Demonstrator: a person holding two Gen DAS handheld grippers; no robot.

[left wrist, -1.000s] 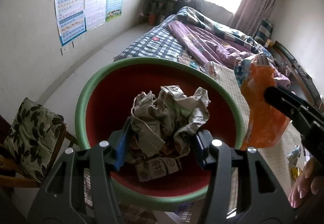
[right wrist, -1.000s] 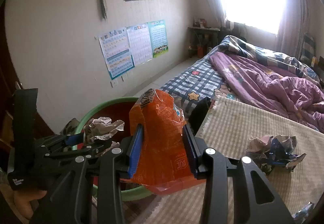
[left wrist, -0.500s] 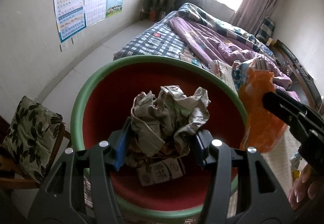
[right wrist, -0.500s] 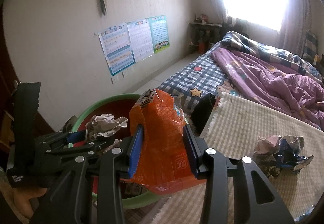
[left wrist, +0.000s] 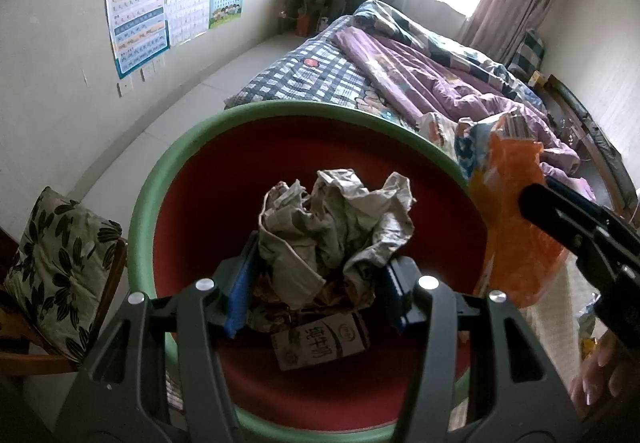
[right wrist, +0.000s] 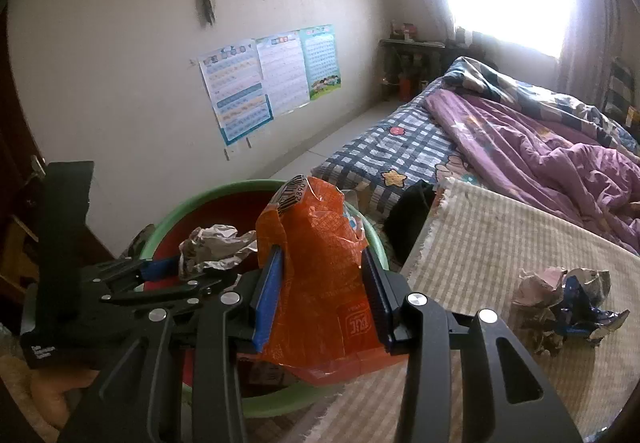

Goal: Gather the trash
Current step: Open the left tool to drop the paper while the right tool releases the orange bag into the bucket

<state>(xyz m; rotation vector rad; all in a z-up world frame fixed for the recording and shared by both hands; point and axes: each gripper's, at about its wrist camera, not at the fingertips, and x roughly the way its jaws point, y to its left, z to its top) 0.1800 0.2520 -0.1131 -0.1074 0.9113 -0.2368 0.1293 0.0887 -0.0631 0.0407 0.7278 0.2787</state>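
On the mat (right wrist: 500, 243), seemingly crumpled wrappers (right wrist: 568, 307), right view only.

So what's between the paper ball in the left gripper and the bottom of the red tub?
In the left wrist view, a milk carton lies under the crumpled paper, on the red tub's floor.

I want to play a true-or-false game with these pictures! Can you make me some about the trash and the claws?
1. The left claw grips crumpled paper. True.
2. The basin is blue inside. False: red inside, green rim.
3. The right claw grips an orange bag. True.
4. Nothing lies in the basin. False: a milk carton lies there.
5. Another paper wad sits on the checked mat. True.
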